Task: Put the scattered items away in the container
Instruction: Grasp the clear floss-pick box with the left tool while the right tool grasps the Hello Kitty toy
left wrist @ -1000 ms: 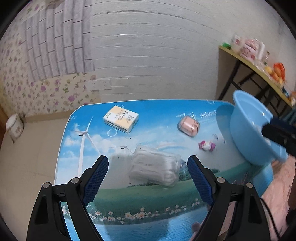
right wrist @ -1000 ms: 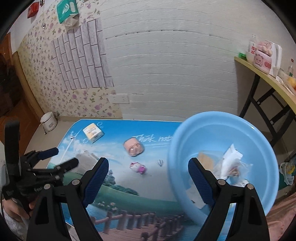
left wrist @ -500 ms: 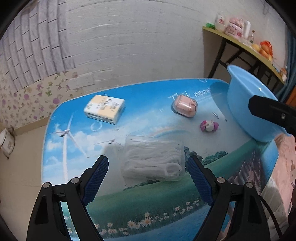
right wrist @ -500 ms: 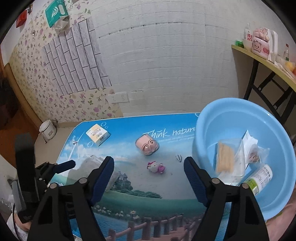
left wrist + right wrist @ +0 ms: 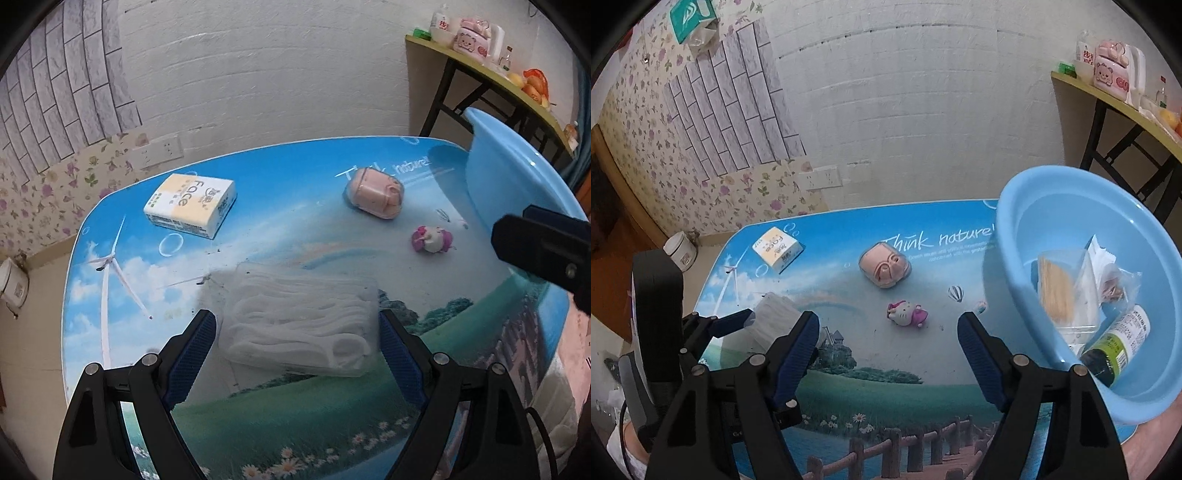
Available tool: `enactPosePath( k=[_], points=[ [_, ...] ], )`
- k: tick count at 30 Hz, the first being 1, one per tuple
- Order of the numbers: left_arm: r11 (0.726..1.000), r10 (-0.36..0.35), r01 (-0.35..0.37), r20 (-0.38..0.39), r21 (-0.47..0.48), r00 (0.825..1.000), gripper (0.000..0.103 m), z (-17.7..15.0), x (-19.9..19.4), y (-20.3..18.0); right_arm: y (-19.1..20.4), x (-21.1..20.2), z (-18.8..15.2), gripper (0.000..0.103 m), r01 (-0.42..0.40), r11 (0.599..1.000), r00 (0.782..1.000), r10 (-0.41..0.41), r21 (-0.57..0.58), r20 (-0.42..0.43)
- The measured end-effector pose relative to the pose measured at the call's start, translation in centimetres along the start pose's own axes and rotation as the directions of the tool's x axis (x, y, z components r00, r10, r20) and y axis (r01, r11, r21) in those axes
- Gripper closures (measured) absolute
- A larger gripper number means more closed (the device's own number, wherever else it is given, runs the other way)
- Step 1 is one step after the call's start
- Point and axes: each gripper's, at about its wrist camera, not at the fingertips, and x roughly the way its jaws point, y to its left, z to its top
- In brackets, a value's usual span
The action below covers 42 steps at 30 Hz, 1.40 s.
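On the landscape-printed table [image 5: 295, 177], beside the round light-blue plastic basin [image 5: 1071, 192], scattered items lie uncollected.
Left gripper [image 5: 295, 339] stands wide, its blue pads flanking without touching a clear bag of white cotton pads [image 5: 299, 325], well left of the basin. Right gripper [image 5: 886, 332] is also open and empty, aimed at the small pink-and-white cat figurine [image 5: 907, 314] near the basin; a pink pig-faced case [image 5: 884, 266] and yellow-white tissue pack [image 5: 777, 252] lie farther left.
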Motion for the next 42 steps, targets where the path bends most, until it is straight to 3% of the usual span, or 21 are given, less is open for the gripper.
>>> enactPosePath(
  k=[4, 11, 20, 23, 30, 38, 42],
  points=[
    [1.0, -0.009, 0.009, -0.005, 0.005, 1.0, 0.016, 0.1, 0.3, 0.3, -0.2, 1.3, -0.1, 0.028, 0.007, 1.0, 1.0, -0.007, 0.017, -0.007],
    [0.998, 0.007, -0.008, 0.009, 0.067, 1.0, 0.014, -0.1, 0.7, -0.1, 0.2, 4.0, 0.0, 0.028, 0.036, 0.999, 0.999, -0.035, 0.014, -0.036],
    [0.998, 0.018, -0.022, 0.052, 0.067, 0.998, 0.013, -0.4, 0.9, 0.0, -0.8, 7.4, -0.2, 0.03, 0.09, 0.992, 0.992, -0.082, 0.085, -0.099],
    [0.998, 0.026, -0.029, 0.065, 0.05, 0.998, 0.021, -0.4, 0.9, 0.0, -0.8, 8.0, -0.5, 0.044, 0.107, 0.992, 0.989, -0.1, 0.062, -0.11],
    [0.999, 0.028, -0.031, 0.069, 0.042, 0.997, 0.023, -0.4, 1.0, 0.0, 0.0, 7.9, -0.2, 0.047, 0.132, 0.99, 0.987, -0.127, 0.041, -0.099],
    [0.999, 0.028, -0.031, 0.069, 0.042, 0.997, 0.023, -0.4, 1.0, 0.1, 1.4, 7.4, -0.8, 0.065, 0.173, 0.985, 0.984, -0.173, -0.003, -0.049],
    [0.999, 0.029, -0.031, 0.071, 0.028, 0.997, 0.023, -0.4, 0.9, 0.3, 1.4, 7.3, -0.6, 0.066, 0.162, 0.987, 0.986, -0.162, -0.003, -0.04]
  ],
)
